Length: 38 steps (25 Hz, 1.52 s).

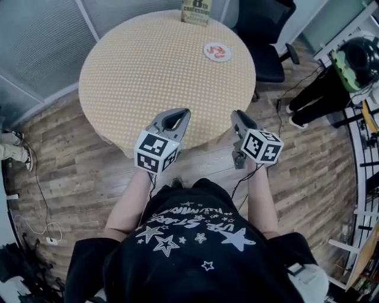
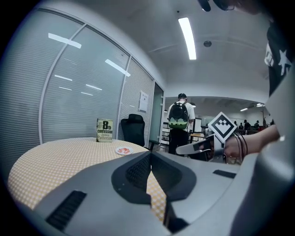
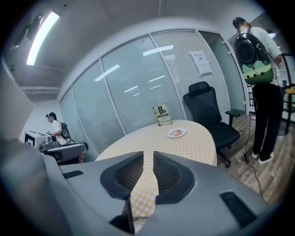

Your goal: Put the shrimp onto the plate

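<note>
A small white plate (image 1: 217,51) lies on the far right part of the round table (image 1: 148,77), which has a yellow checked cloth. Red-orange shrimp pieces lie on the plate; it also shows as plate (image 2: 123,150) and plate (image 3: 176,132). My left gripper (image 1: 185,112) hovers over the table's near edge, its jaw tips touching and nothing in them (image 2: 150,153). Beside it my right gripper (image 1: 235,114) hangs just off the near edge, its jaws a narrow gap apart with only cloth showing between them (image 3: 148,153). Both are far from the plate.
A book (image 1: 196,12) stands upright at the table's far edge. A black office chair (image 1: 266,41) sits to the right of the table. A person with a green backpack (image 1: 349,65) stands at right. Glass walls close the far side; cables lie on the wood floor.
</note>
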Each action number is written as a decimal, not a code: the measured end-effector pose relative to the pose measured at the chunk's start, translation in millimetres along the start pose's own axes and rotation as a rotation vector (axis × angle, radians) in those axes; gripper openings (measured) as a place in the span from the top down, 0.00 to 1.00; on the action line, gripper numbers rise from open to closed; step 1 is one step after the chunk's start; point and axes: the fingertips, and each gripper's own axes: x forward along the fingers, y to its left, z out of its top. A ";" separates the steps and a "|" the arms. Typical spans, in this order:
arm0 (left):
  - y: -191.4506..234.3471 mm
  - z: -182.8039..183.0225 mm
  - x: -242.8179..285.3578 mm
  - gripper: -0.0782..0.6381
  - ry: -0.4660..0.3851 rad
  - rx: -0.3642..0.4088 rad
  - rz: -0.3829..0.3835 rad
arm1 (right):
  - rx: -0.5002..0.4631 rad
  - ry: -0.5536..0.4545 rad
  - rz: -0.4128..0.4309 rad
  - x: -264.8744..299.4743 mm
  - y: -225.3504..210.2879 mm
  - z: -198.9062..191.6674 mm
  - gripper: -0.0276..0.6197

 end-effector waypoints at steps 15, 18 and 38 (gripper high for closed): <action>-60.4 9.4 4.1 0.88 0.001 -0.009 0.020 | -0.087 0.002 0.114 -46.4 19.4 -6.1 0.86; -76.3 7.8 -1.6 0.88 0.003 -0.010 0.031 | -0.073 -0.007 0.111 -62.9 15.0 -8.2 0.88; -166.1 -5.6 -77.4 0.88 -0.029 0.006 0.097 | -0.119 -0.030 0.188 -161.7 45.2 -44.0 0.89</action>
